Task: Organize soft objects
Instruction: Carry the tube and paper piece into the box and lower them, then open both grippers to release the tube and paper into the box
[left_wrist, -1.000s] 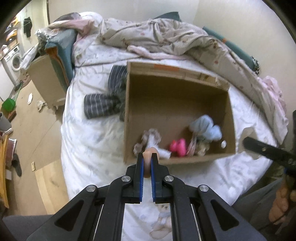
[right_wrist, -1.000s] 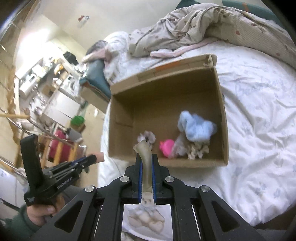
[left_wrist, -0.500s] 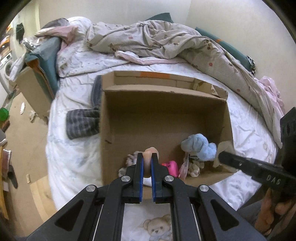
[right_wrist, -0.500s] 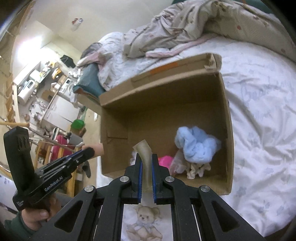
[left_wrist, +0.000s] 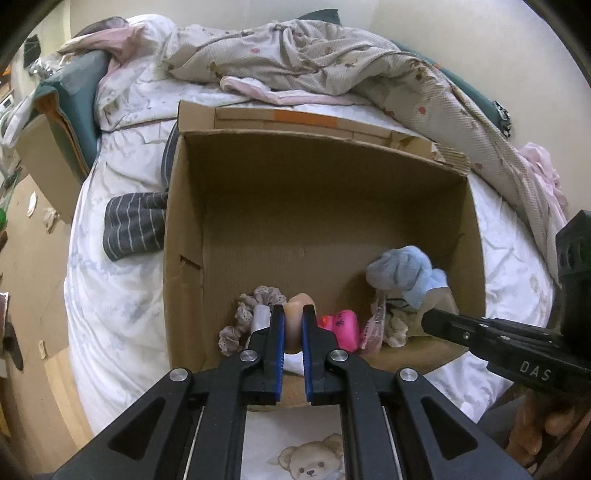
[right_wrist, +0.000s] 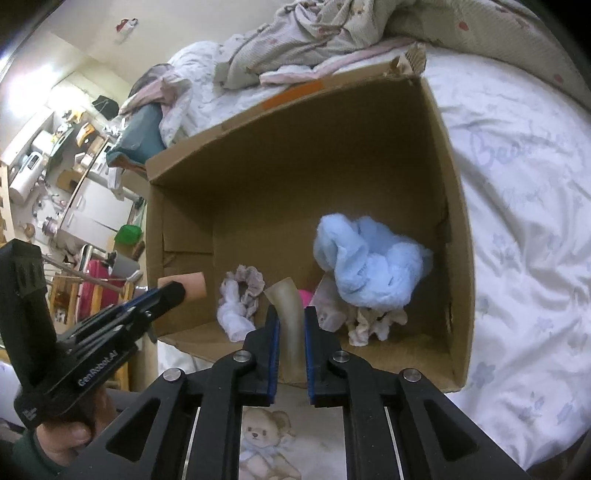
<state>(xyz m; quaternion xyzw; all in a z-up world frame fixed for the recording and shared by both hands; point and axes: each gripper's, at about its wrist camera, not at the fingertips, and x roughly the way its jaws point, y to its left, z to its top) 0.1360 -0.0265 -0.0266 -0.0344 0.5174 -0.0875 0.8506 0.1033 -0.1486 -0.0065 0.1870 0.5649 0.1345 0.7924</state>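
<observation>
Left wrist view: both grippers, jaws clamping a peach piece (left_wrist: 295, 317) and beige piece (right_wrist: 289, 314), have descended toward the box (left_wrist: 184, 258).

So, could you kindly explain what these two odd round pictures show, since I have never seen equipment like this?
There is no robot here. A person holds a black two-finger gripper in each hand, and each gripper carries a wide-angle camera looking along its fingers. One picture comes from the left gripper, the other from the right gripper.

Both point down into an open cardboard box on a bed. Inside lie a fluffy blue item, a pink toy and a frilly scrunchie.

The left gripper pinches a peach-coloured soft piece; the right pinches a beige soft strip.
</observation>
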